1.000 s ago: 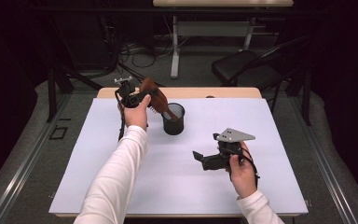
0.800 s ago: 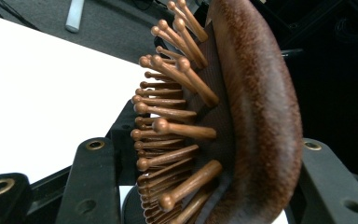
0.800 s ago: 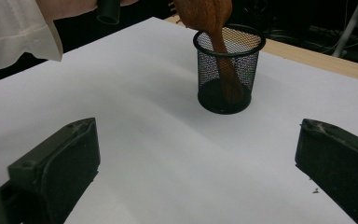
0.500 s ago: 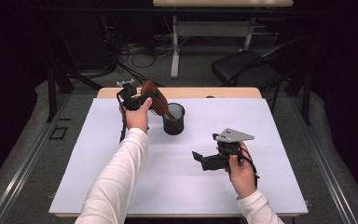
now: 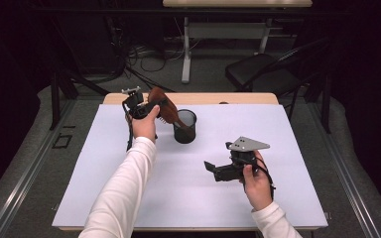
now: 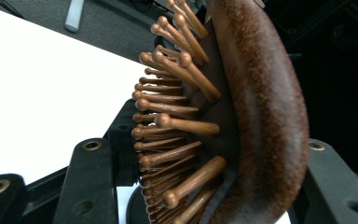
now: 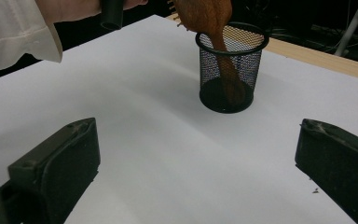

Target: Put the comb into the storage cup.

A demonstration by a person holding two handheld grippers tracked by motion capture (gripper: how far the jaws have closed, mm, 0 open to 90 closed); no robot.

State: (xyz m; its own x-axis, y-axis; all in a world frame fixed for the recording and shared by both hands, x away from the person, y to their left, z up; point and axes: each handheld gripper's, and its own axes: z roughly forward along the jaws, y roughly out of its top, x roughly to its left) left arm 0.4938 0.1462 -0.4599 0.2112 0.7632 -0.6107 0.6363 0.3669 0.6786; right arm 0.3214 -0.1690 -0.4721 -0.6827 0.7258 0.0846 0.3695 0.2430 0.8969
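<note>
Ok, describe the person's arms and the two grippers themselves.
Both arms wear white long sleeves. The left gripper is black with a black cable hanging down. The right gripper is black too, with a grey three-cornered plate on top and chunky black jaws with screw holes.

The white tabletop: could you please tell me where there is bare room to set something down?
The near left of the white tabletop, beside the sleeve, is bare, as is the far right corner past the mesh cup. It is crowded around the cup, where the left tool holds the hairbrush, and by the right tool.

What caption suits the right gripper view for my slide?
Wooden hairbrush standing handle-down in a black mesh cup on the white table.
</note>
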